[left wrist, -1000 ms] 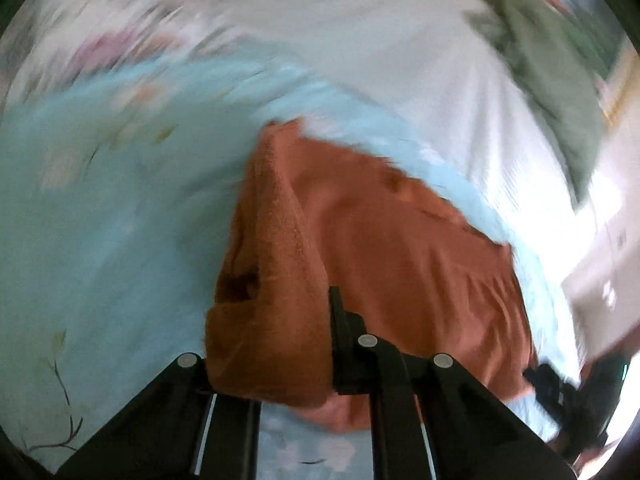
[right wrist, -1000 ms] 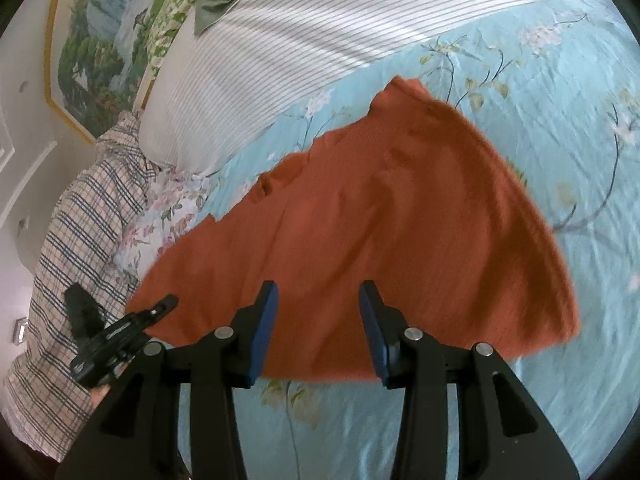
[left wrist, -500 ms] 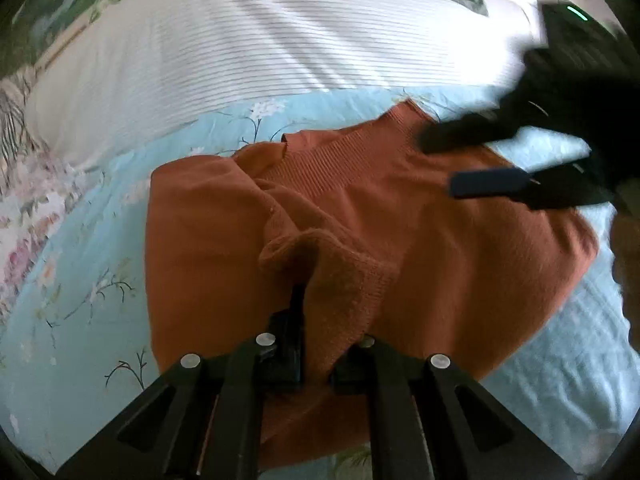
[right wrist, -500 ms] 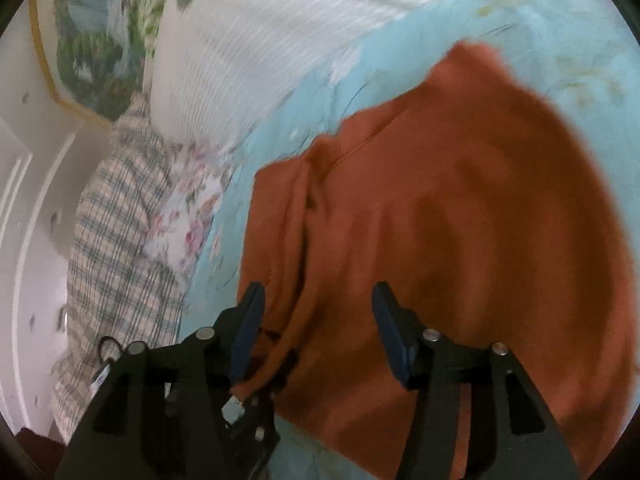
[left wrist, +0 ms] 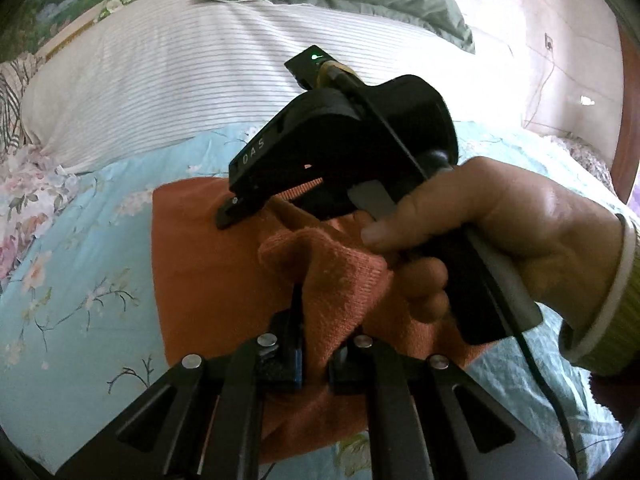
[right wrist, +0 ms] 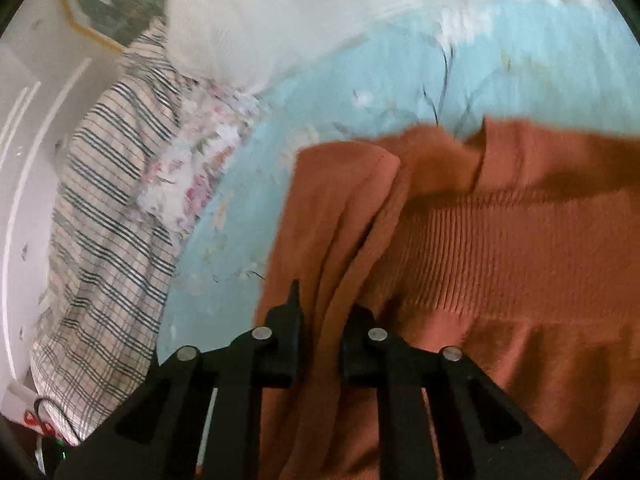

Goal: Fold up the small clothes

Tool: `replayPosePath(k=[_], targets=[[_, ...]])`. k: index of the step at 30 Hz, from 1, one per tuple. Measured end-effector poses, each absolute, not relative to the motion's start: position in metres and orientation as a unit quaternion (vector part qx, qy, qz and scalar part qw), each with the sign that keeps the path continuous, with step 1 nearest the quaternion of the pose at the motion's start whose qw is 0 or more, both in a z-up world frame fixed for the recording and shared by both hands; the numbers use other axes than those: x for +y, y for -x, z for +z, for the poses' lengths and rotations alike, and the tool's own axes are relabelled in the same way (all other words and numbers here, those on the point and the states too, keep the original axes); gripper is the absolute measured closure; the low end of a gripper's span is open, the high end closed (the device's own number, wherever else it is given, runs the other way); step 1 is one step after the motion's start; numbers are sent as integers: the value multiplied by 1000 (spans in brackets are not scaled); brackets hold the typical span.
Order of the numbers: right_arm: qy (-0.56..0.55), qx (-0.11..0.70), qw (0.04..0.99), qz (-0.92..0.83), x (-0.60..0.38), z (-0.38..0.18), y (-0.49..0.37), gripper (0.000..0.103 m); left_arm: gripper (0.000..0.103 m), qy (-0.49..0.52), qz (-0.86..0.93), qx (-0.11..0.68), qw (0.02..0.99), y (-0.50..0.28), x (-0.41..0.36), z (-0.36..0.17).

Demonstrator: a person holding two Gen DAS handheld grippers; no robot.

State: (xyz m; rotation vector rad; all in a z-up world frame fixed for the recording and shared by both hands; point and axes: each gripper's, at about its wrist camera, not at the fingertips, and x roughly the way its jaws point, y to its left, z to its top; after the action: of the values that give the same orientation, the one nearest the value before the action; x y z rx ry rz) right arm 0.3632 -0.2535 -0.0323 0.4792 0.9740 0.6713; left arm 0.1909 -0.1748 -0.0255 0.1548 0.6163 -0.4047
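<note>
Rust-orange knit garment (left wrist: 208, 280) lay on the bed, centre of the left wrist view, spread over a pale blue floral-print bedsheet (left wrist: 72, 280). Fabric: fine knit with a fuzzy nap; a ribbed band (right wrist: 500, 248) ran across the middle right of the right wrist view, with smoother knit below it. One layer was folded over, giving a straight edge down the garment's left side.

Left tool (left wrist: 316, 344), black, at bottom centre of its view: fingers drawn close on a raised bunch of the orange knit, which stood up as a peak between them.

Right tool (right wrist: 320, 336), black, at bottom centre of its view: fingers also close together, pinching a vertical fold of the same garment. In the left wrist view its body crossed the centre, tip pointing down-left onto the cloth. White lettering on its side read "DAS"; a green light glowed at its upper end.

Right hand (left wrist: 500, 240) wrapped the handle at centre right, thumb laid forward, knuckles bent, a pale bangle (left wrist: 620, 280) at the wrist.

White pillow with thin grey stripes (left wrist: 180, 80) filled the upper left of the left wrist view. Cream plaid cloth with dark lines (right wrist: 104, 220) lay at the left of the right wrist view, which was motion-blurred.
</note>
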Motion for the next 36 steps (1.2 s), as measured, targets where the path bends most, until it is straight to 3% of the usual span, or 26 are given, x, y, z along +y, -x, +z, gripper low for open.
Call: replayPosePath(k=[7, 16, 23, 25, 29, 31, 32, 33, 34, 35, 36], targets=[[-207, 398, 852, 269, -334, 16, -328, 88, 97, -56, -265, 282, 921, -181, -214, 11], [-238, 430, 853, 177, -422, -35, -309, 88, 96, -64, -351, 327, 875, -188, -312, -19], [-220, 427, 862, 163, -425, -37, -308, 88, 96, -57, -367, 337, 865, -193, -319, -25], [-220, 435, 859, 155, -425, -43, -307, 83, 96, -63, -372, 344, 860, -197, -321, -32], [-223, 423, 866, 142, -431, -37, -296, 78, 87, -55, -373, 369, 849, -210, -311, -40], [-223, 414, 872, 133, -434, -30, -288, 75, 69, -39, -377, 378, 845, -209, -297, -37], [-224, 409, 875, 131, -435, -28, -284, 68, 51, -32, -375, 380, 845, -208, -291, -36], [-224, 405, 877, 130, -437, -26, -281, 62, 41, -24, -372, 383, 845, -208, -284, -35], [-223, 399, 880, 125, -438, -23, -277, 47, 39, -8, -372, 387, 844, -207, -271, -34], [-222, 397, 882, 121, -438, -22, -275, 40, 39, 6, -374, 392, 840, -208, -260, -33], [-220, 395, 884, 118, -439, -22, -271, 40, 39, 17, -373, 398, 838, -208, -249, -32]])
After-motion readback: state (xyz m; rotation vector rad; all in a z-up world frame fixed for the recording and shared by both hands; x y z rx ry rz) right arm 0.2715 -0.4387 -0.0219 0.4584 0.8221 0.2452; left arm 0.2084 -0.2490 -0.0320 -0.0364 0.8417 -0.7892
